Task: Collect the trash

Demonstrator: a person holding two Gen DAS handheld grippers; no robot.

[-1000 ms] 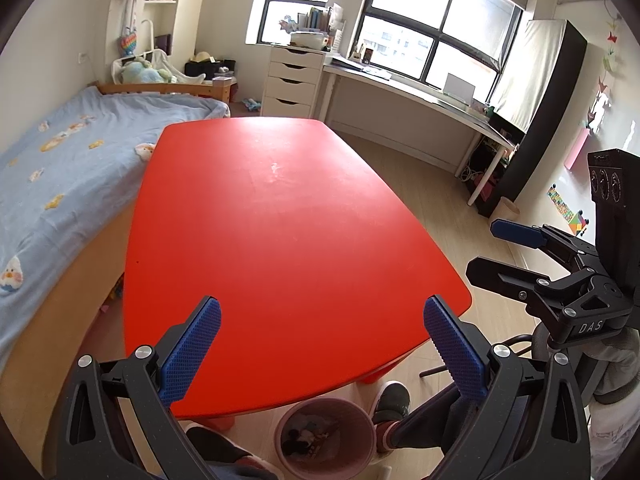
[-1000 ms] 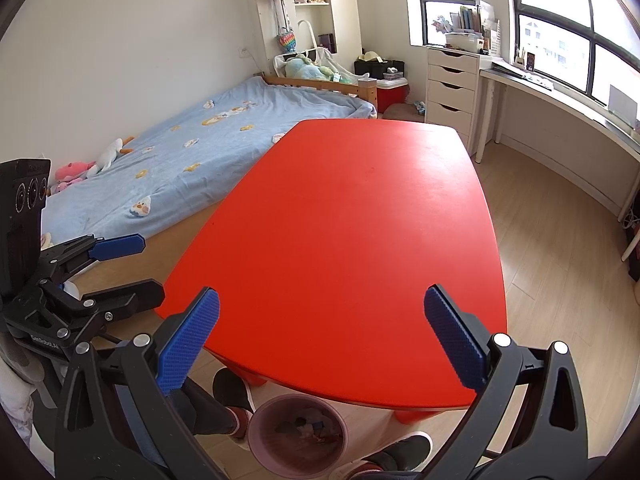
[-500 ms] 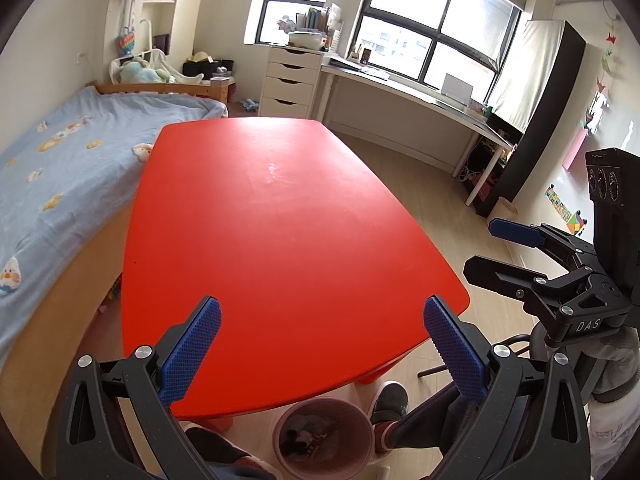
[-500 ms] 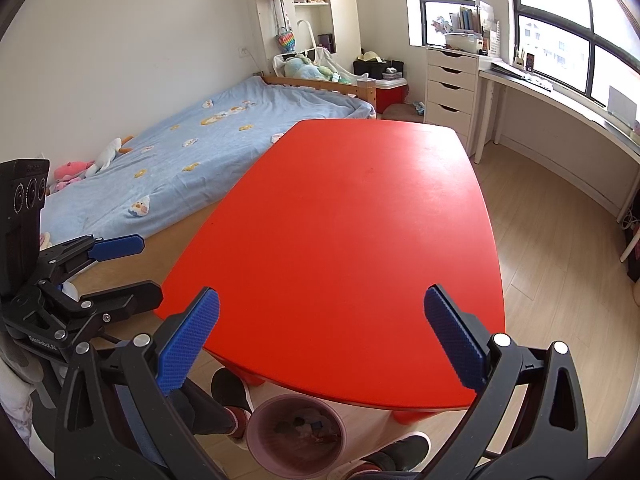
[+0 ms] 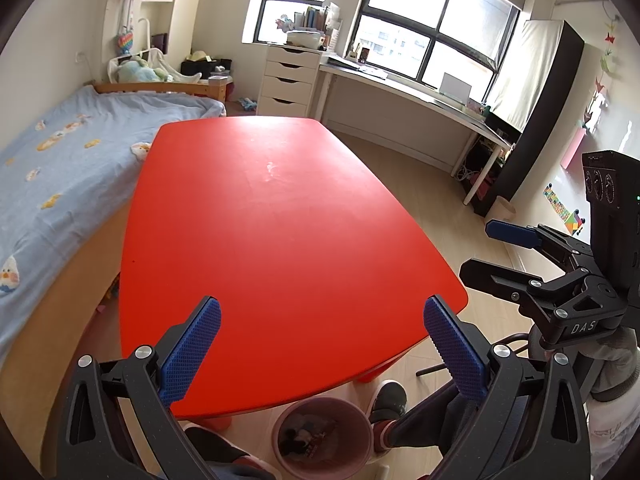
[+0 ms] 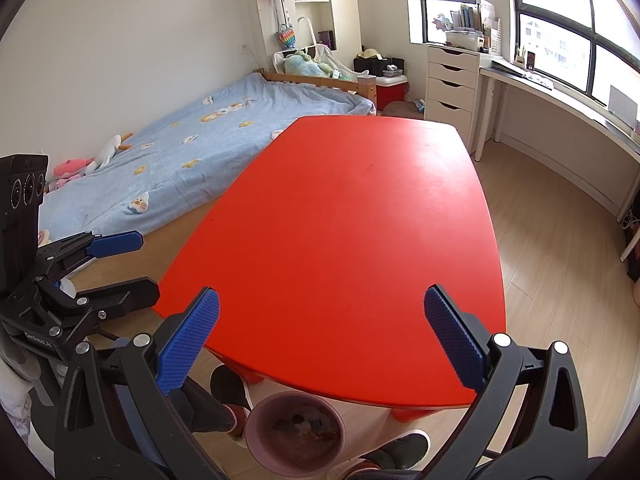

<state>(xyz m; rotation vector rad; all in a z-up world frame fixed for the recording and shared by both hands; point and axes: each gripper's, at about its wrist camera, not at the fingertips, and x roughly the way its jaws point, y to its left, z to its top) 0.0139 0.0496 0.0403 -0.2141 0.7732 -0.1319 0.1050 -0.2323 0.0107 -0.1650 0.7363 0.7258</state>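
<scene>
Your left gripper (image 5: 320, 344) and right gripper (image 6: 320, 336) hang spread wide, holding nothing, above the red table's (image 5: 280, 220) near edge; the pink bin (image 6: 295, 434) with the trash sits on the floor just below them.

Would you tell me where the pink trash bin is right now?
The pink trash bin stands on the floor under the near edge of the red table, between the person's shoes, bottom centre in both wrist views.

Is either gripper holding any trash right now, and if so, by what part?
Nothing is held. The left gripper and the right gripper are both open and bare above the red table.
</scene>
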